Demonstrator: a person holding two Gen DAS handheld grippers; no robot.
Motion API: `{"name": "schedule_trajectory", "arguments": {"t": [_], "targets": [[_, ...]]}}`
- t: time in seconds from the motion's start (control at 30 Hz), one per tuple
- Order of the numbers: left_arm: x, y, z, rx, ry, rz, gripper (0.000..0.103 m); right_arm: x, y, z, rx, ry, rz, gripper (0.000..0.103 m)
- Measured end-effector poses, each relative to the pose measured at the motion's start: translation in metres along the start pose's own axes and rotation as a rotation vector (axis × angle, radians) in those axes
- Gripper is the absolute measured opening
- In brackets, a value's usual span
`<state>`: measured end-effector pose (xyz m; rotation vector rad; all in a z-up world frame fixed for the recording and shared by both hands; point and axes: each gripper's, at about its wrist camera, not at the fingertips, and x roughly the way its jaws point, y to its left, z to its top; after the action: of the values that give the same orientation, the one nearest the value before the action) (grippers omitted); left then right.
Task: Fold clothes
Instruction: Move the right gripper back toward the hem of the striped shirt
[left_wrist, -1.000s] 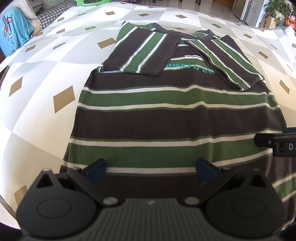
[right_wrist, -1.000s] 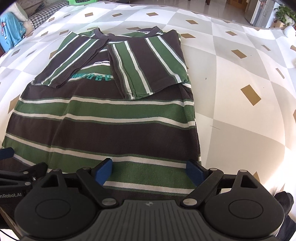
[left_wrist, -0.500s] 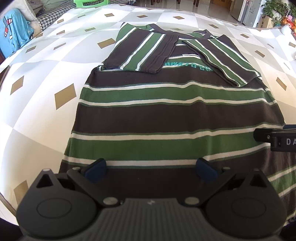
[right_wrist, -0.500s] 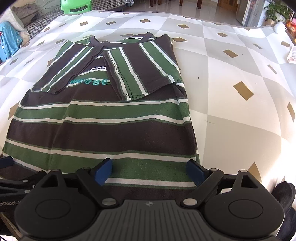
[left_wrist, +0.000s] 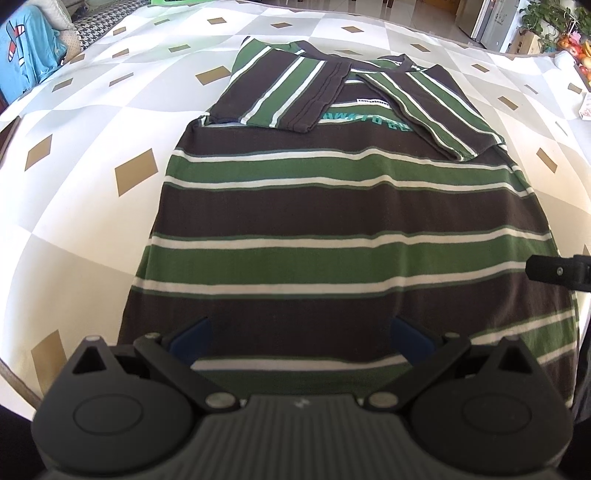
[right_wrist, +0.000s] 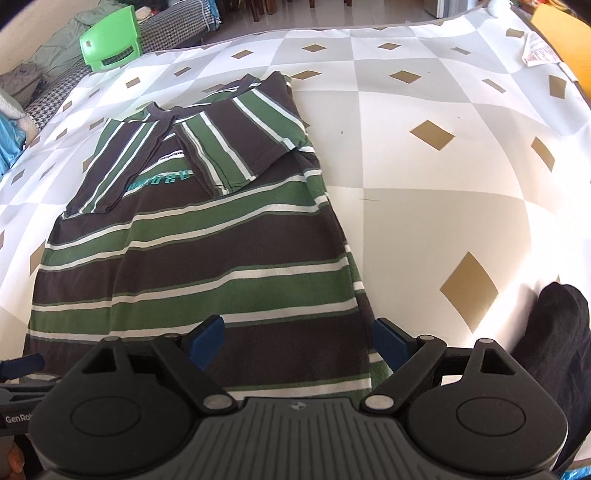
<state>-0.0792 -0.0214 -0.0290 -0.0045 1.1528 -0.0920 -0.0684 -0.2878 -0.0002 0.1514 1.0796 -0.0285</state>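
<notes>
A brown, green and white striped T-shirt (left_wrist: 332, 221) lies flat on a white-and-grey diamond-patterned cloth (left_wrist: 92, 147), both short sleeves folded inward over its teal chest lettering near 12 o'clock. At 6 o'clock the left gripper (left_wrist: 301, 338) hangs above the shirt's hem, its blue-tipped jaws spread wide with nothing clamped. The black tip of the right gripper (left_wrist: 557, 271) enters at 3 o'clock. A blue garment (left_wrist: 27, 55) lies at 10 o'clock.

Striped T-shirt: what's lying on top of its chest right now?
Both sleeves are folded inward onto the striped T-shirt, covering the ends of the teal chest lettering; only its middle shows. What lies beneath the sleeves is hidden.
</notes>
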Motion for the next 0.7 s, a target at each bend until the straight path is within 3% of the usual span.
{"name": "schedule_trajectory", "arguments": {"t": [0.23, 0.7], "targets": [[0.002, -0.013, -0.011, 0.056, 0.033, -0.002, 0.103, -0.001, -0.015, -0.011, 0.061, 0.026, -0.023, 0.087], [0.006, -0.045, -0.009, 0.118, 0.003, -0.009, 0.103, 0.003, -0.007, -0.027, -0.027, -0.021, -0.120, 0.086]]}}
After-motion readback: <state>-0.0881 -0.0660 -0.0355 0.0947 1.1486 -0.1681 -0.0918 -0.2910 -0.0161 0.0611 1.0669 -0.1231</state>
